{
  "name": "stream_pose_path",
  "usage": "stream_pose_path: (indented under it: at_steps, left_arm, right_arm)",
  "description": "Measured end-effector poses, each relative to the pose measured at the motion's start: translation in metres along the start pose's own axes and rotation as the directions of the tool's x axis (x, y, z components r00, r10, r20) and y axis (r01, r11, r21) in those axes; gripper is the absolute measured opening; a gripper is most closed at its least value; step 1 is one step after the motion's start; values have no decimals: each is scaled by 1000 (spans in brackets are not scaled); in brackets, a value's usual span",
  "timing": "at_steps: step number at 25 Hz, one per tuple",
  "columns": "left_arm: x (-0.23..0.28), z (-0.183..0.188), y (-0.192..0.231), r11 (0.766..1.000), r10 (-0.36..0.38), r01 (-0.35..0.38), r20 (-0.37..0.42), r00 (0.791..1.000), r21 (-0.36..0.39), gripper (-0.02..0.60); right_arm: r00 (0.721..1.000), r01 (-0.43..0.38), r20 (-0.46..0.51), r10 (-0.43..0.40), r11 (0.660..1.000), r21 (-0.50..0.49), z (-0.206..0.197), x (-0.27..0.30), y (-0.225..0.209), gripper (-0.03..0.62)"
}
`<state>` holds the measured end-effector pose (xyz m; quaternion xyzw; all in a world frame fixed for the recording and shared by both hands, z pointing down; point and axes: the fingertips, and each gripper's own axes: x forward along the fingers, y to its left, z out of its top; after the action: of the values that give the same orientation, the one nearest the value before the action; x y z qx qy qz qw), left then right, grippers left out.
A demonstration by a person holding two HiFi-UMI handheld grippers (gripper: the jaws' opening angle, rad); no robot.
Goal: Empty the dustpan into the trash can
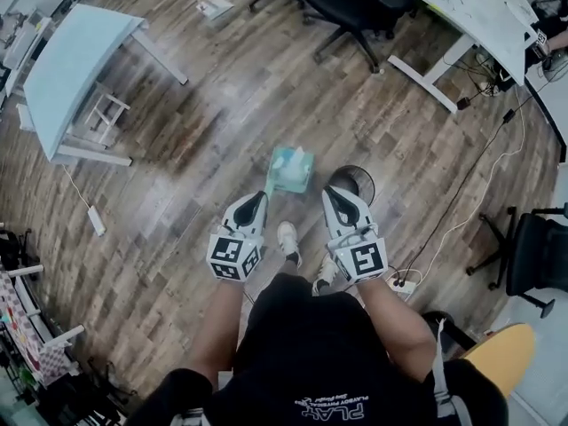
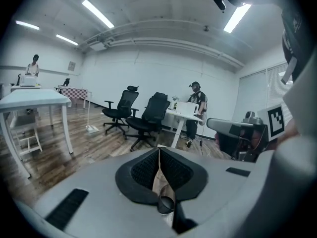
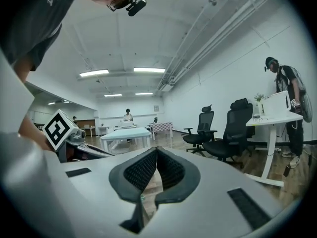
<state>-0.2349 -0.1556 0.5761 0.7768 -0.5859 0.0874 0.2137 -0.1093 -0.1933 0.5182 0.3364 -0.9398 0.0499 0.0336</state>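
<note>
The wood floor [image 1: 222, 122] ahead of the person is wide, with lots of room to reach. Just past the left gripper [image 1: 264, 195] lies the teal dustpan [image 1: 290, 169]. Just past the right gripper [image 1: 330, 191] stands the round black trash can [image 1: 359, 177]. These two sit close, side by side. The blue table [image 1: 80, 69] is well off to the left. Black chairs [image 1: 355, 7] and a white desk [image 1: 479, 11] stand far ahead. Cables [image 1: 470, 193] run over the floor on the right.
</note>
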Motion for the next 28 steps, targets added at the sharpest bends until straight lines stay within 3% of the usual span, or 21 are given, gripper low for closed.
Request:
stream_pose_path:
  at_steps: [8, 12, 13, 15, 21, 28]
  left_arm:
    - [42, -41, 17, 998, -41, 45, -89, 995, 48, 26]
    - [56, -59, 29, 999, 4, 3, -139, 990, 48, 31]
    - [58, -64, 33, 999, 12, -6, -154, 988, 40, 44]
    - [63, -74, 38, 999, 26, -19, -192, 981, 39, 130]
    - [80, -109, 45, 989, 95, -56, -306, 947, 135, 206]
    - [114, -151, 56, 990, 124, -76, -445, 887, 123, 224]
  right_arm:
    - [996, 37, -77, -35, 999, 25, -45, 35, -2, 25]
    - [995, 46, -94, -44, 999, 10, -57, 42, -4, 25]
    - [994, 49, -98, -48, 999, 10, -60, 43, -4, 25]
    - [993, 57, -106, -55, 998, 15, -65, 44, -4, 25]
    - [989, 53, -138, -52, 999, 5, -82, 43, -3, 25]
    - [984, 74, -164, -71, 997, 13, -97, 36, -10, 25]
